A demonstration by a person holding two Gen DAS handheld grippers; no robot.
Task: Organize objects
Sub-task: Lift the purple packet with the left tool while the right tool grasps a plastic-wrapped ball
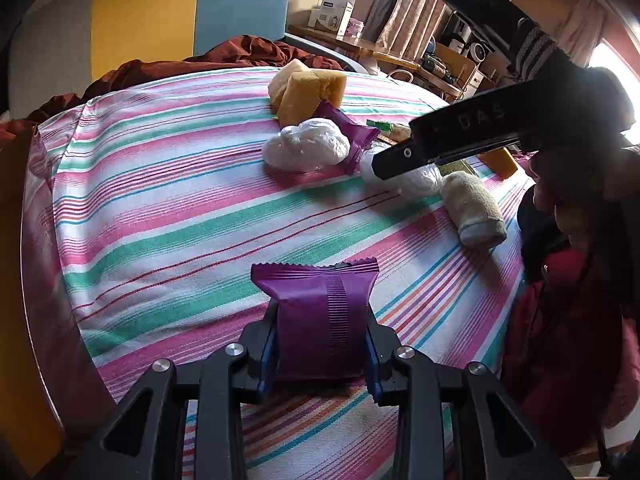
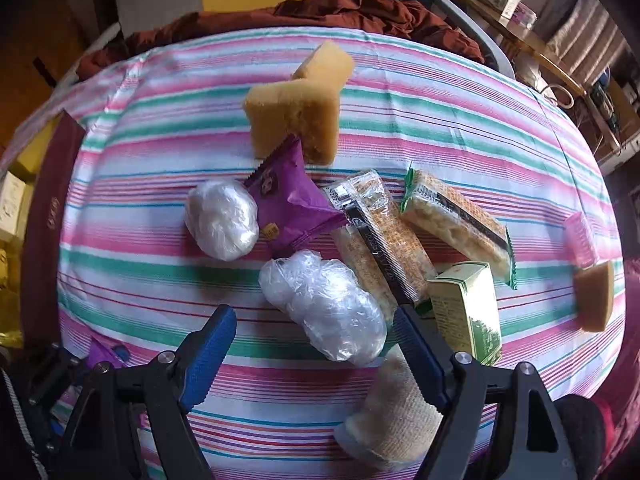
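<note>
My left gripper is shut on a purple snack packet, held just above the striped cloth. My right gripper is open and hovers over a clear-wrapped white bundle, which lies between its fingers; it shows as a black bar in the left wrist view. Near it lie a second white bundle, another purple packet, two cracker packs, a green box, a rolled beige sock and yellow sponges.
A sponge piece and a pink item lie at the table's right edge. A dark red box sits at the left edge. A brown cloth is heaped on the chair behind the table. A wooden desk with clutter stands beyond.
</note>
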